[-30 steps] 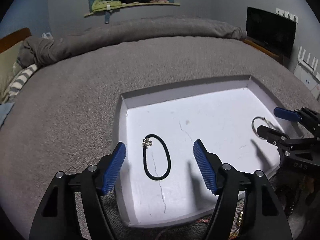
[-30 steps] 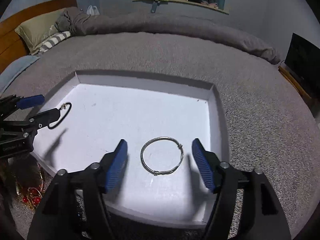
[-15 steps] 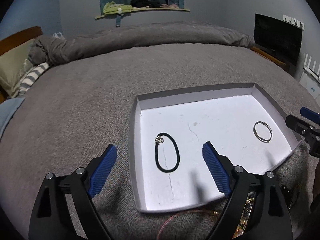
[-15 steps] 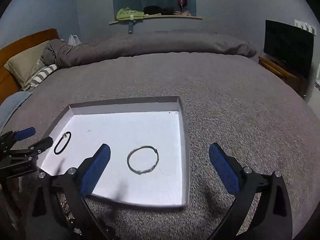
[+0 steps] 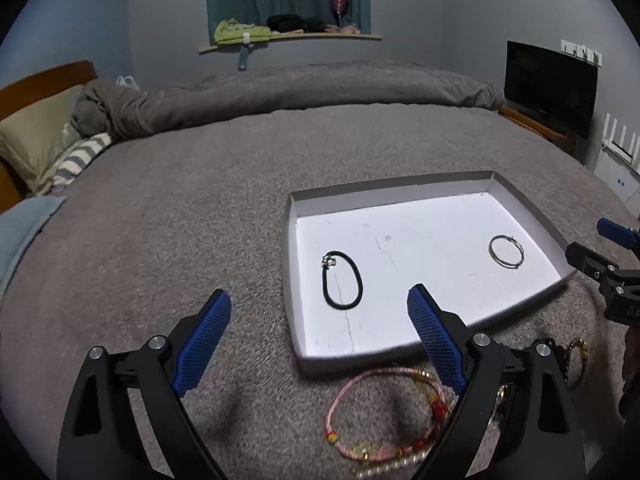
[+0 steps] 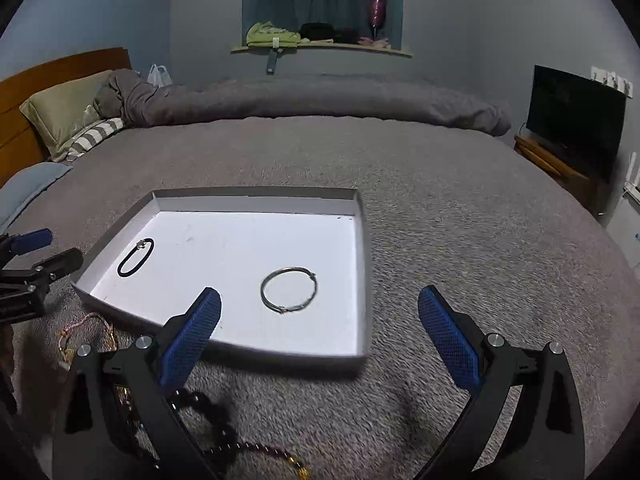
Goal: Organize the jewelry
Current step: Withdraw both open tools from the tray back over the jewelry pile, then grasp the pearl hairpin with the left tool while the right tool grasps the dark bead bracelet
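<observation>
Both tongs [image 5: 318,316] [image 6: 320,312] back; two bracelets [image 5: 342,280] [image 5: 506,251] in tray [image 5: 400,182].

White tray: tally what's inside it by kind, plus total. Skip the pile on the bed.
In the white tray:
Black cord bracelet: 1
Silver wire bangle: 1
Total: 2

The left gripper and the right gripper are both open and hold nothing.

A grey blanket [image 5: 200,208] covers the bed, a green pillow [image 6: 64,108] against the wooden headboard [image 6: 48,72]. A dark television [image 6: 576,112] stands at right; clothes [image 5: 240,34] and a pink glass [image 5: 339,0] line the window ledge.
</observation>
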{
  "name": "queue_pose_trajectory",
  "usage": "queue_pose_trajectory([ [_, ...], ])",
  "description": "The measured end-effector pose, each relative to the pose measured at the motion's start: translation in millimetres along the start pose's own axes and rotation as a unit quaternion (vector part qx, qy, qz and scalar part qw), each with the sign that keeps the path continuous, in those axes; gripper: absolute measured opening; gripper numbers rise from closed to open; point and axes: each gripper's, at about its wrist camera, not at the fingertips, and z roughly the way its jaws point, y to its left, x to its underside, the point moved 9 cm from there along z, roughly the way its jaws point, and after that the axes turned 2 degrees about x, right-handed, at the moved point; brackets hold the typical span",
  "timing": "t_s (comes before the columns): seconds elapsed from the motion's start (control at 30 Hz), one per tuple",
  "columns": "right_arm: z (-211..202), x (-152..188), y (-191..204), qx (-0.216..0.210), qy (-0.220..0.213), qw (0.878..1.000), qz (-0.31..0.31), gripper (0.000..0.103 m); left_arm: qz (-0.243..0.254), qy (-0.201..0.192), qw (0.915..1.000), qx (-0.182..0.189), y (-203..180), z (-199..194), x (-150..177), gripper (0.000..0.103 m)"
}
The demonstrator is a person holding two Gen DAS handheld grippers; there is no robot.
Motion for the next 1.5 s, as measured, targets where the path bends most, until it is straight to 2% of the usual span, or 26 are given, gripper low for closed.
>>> queue_pose_trajectory([
  [0.3, -22, 19, -8, 0.022, -0.036, 0.999, -0.026, 0.097, 0.01, -0.033, 0.9994, 0.006, -4, -31, 16, 0.093],
  [0.43, -26, 28, -12, 0.012, -0.041, 0.999, -0.016, 0.097, 0.022, -0.046, 0.9986, 0.013, -8, -38, 30, 0.093],
  [0.53, -29, 41, -11, -0.013, -0.028, 0.999, -0.011, 0.097, 0.034, -0.024, 0.9991, 0.004, -8, -34, 47, 0.094],
  [0.67, -33, 60, -3, -0.05, 0.007, 0.999, -0.01, 0.097, 0.028, -0.008, 0.9991, 0.029, -12, -36, 65, 0.094],
  [0.83, -43, 65, -4, -0.043, 0.007, 0.999, -0.007, 0.097, 0.053, 0.01, 0.9971, 0.054, -23, -40, 84, 0.094],
  [0.97, -34, 78, 0, -0.065, 0.047, 0.997, 0.007, 0.097, 0.072, 0.031, 0.9955, 0.052, -30, -36, 98, 0.094],
  [1.17, -37, 85, 8, -0.062, 0.044, 0.997, -0.028, 0.097, 0.047, 0.044, 0.9953, 0.073, -25, -37, 102, 0.094],
  [1.33, -37, 89, 11, -0.074, 0.05, 0.996, -0.029, 0.096, 0.055, 0.031, 0.9951, 0.076, -26, -44, 100, 0.086],
  [1.4, -37, 90, 11, -0.074, 0.052, 0.995, -0.03, 0.09, 0.062, 0.031, 0.9943, 0.081, -30, -44, 100, 0.074],
  [1.5, -37, 92, 12, -0.075, 0.056, 0.995, -0.032, 0.085, 0.076, 0.032, 0.9929, 0.086, -37, -43, 101, 0.067],
])
